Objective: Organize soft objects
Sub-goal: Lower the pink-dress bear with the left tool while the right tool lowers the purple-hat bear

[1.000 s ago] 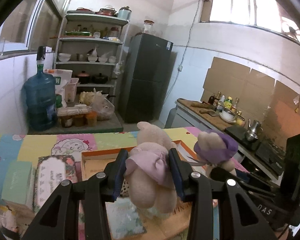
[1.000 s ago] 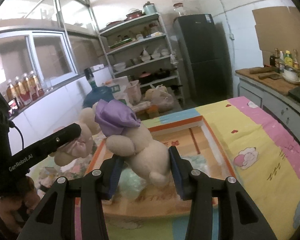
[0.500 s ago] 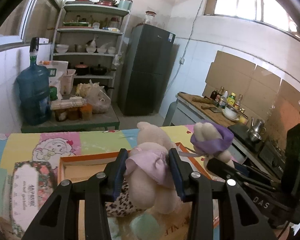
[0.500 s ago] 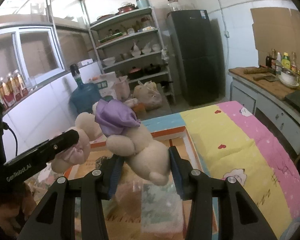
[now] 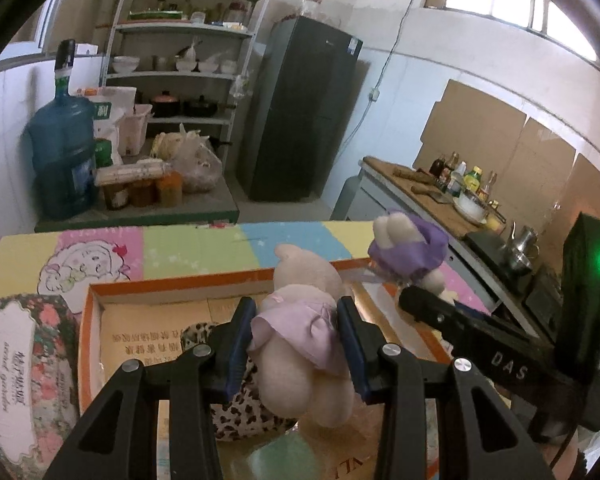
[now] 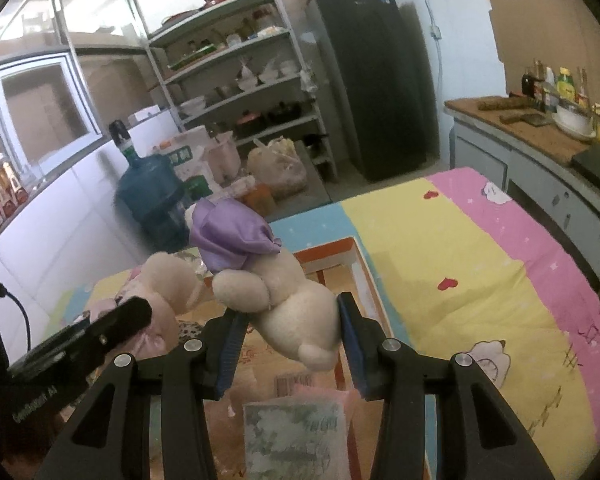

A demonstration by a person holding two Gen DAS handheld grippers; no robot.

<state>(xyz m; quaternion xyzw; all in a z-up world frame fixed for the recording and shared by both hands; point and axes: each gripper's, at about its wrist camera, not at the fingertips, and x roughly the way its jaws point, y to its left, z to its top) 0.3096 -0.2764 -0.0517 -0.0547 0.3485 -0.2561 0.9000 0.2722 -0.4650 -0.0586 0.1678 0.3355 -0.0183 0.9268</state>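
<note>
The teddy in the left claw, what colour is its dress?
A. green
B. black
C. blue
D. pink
D: the teddy pinched in the left claw wears a pale pink dress, while the other teddy, in the right claw, has a purple one.

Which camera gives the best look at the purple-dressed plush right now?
The right wrist view: the purple-dressed plush fills the centre, clamped between the right gripper pads over the orange-rimmed box. The left wrist view shows it only small and off to the right, partly hidden behind the right gripper's finger.
</note>
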